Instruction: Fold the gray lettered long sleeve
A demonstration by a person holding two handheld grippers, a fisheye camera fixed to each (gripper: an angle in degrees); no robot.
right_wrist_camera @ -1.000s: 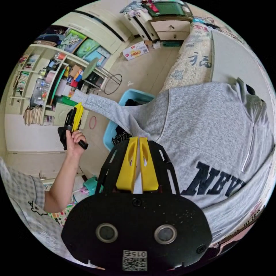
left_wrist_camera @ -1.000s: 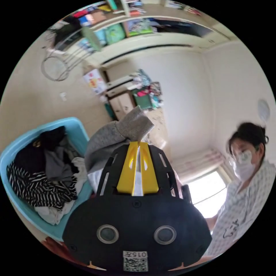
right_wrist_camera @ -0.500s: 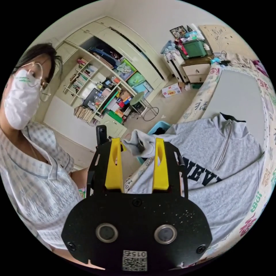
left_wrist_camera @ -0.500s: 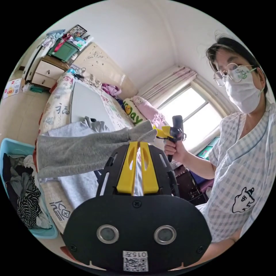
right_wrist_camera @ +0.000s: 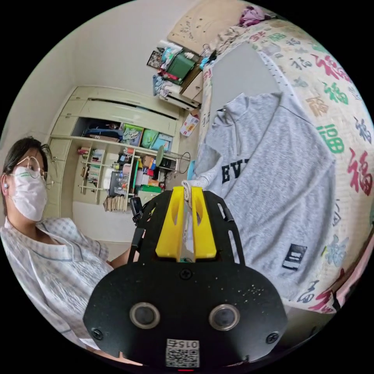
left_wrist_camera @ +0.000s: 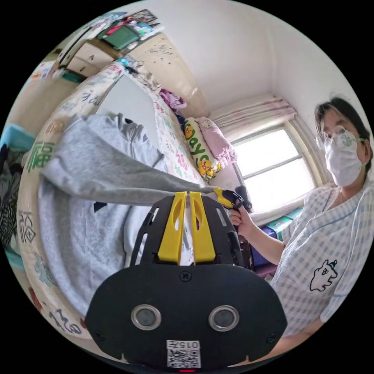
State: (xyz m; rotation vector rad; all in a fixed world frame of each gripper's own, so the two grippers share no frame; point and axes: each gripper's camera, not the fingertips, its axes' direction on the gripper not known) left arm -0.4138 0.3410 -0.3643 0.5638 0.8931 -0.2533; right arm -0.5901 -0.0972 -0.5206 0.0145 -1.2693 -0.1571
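Observation:
The gray long sleeve [right_wrist_camera: 272,175] lies face up on the bed, with dark letters [right_wrist_camera: 231,171] on its chest and a zip collar at the far end. Its body [left_wrist_camera: 78,237] spreads below one sleeve [left_wrist_camera: 109,175], which is lifted and pulled taut across it. My left gripper [left_wrist_camera: 187,193] has its jaws together on the lower edge of that sleeve near the cuff. Just beyond, my right gripper [left_wrist_camera: 225,194] pinches the cuff end. In the right gripper view, my right gripper [right_wrist_camera: 187,189] is shut on the ribbed cuff [right_wrist_camera: 191,183].
The bed cover [right_wrist_camera: 343,128] is printed with characters, and a grey mat [right_wrist_camera: 237,74] lies under the collar. Pillows [left_wrist_camera: 202,152] sit by the window [left_wrist_camera: 272,167]. A blue laundry basket [left_wrist_camera: 11,136] stands beside the bed. The person [left_wrist_camera: 323,241] stands close. Shelves [right_wrist_camera: 117,171] line the wall.
My right gripper, open around the cuff half a second ago, has shut on it. The sleeve has been carried over the body and drawn taut. Both cameras have swung toward the bed.

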